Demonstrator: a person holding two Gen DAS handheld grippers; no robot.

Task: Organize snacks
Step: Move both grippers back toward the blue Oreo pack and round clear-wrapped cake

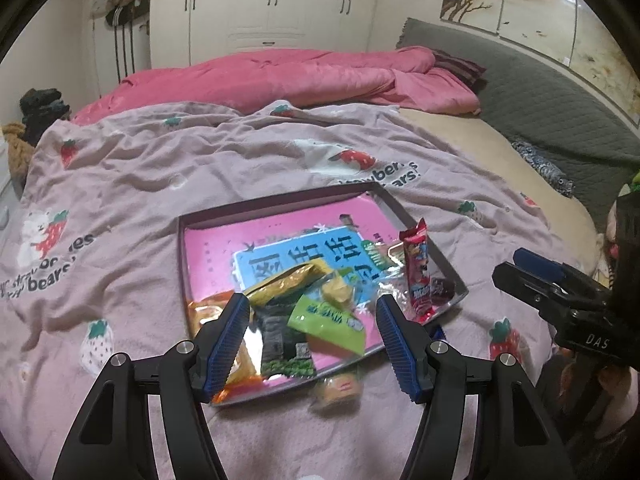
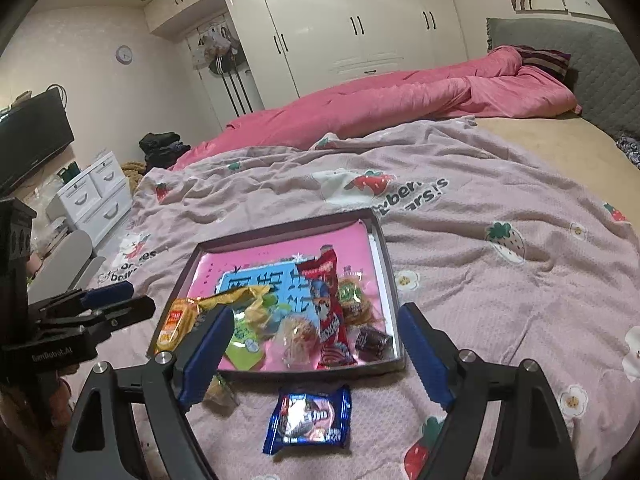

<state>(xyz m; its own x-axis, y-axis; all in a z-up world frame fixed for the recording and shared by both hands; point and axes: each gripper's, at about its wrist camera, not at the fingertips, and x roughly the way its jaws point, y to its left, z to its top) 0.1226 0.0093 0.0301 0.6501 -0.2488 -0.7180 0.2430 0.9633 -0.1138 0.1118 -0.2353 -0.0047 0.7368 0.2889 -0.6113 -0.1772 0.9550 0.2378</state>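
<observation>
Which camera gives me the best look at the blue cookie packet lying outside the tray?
The right wrist view: the blue cookie packet lies whole on the blanket, just in front of the tray. The left wrist view shows at most a blue sliver behind its own gripper finger.

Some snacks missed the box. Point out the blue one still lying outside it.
The blue cookie packet lies on the blanket in front of the box, between the right jaws.
</observation>
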